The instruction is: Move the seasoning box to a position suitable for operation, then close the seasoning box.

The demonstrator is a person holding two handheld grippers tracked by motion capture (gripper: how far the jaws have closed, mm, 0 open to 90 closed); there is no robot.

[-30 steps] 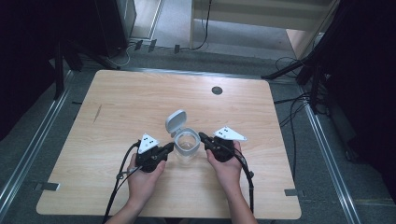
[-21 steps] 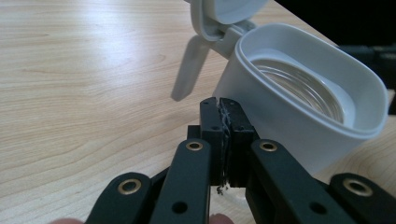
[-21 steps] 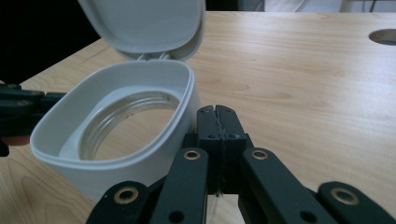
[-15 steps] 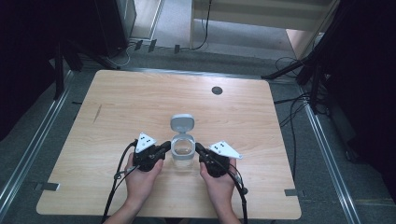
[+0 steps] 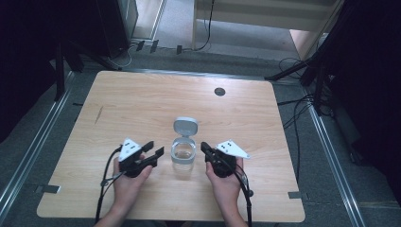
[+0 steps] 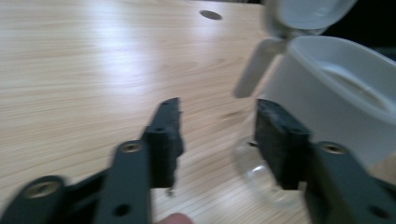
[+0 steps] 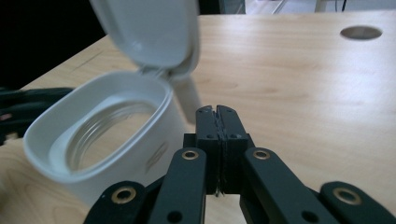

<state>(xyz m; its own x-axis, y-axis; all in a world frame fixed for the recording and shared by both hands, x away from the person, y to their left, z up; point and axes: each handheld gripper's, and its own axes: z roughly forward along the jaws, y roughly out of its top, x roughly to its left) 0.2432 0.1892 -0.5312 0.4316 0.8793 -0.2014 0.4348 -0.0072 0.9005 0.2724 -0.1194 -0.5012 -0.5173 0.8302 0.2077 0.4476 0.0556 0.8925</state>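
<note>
Wooden table [image 5: 142, 109], clear jar [image 5: 183, 153] with flipped-up lid at lower centre, left gripper [image 5: 153, 152] jaws parted just left of it, right gripper [image 5: 204, 147] jaws pressed together just right, both hands low, angled inward.

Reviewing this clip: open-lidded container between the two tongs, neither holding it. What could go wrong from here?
1. The clear container stands free on the table with both tongs close beside it; a sideways nudge could tip or slide it.
2. Its flip lid stands open and upright on its hinge; the shut right tongs sit just beside the hinge and could snag it or knock the lid.
3. The open left tongs have one jaw near the clear base; closing there might pinch off-centre and slip.
</note>
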